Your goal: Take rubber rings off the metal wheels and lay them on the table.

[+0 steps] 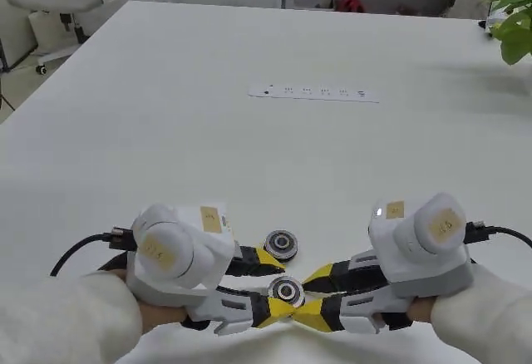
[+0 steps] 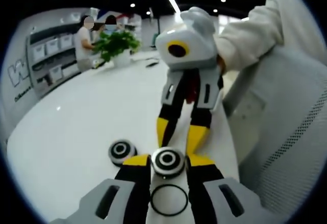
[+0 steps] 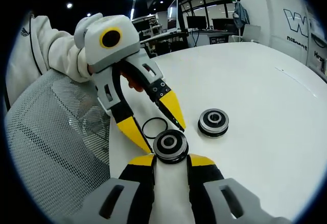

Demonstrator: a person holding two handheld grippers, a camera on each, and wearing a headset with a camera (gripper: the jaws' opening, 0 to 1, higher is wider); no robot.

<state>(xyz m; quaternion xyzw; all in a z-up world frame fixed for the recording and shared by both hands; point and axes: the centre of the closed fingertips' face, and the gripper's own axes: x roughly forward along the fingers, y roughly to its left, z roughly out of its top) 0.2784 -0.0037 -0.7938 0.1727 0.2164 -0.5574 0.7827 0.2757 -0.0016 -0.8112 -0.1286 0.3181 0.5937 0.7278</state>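
The left claw (image 1: pixel 273 285) and right claw (image 1: pixel 312 293) meet tip to tip from 9 and 3 o'clock over one small metal wheel (image 1: pixel 287 291), a round, flat disc with a shiny hub and a dark band at its rim. The left claw's jaws stand wider than the wheel. The right claw's jaws sit apart at its rim, and I cannot tell whether they pinch it. Both are equally near. A thin black loose ring (image 2: pixel 151 199) lies flat on the smooth white counter (image 1: pixel 266 156) between the left jaws, at the wheel's 9 o'clock. A second wheel (image 1: pixel 281 245) lies just beyond at 12 o'clock. Farther off are a power strip (image 1: pixel 314 92) and a plant (image 1: pixel 514 19).
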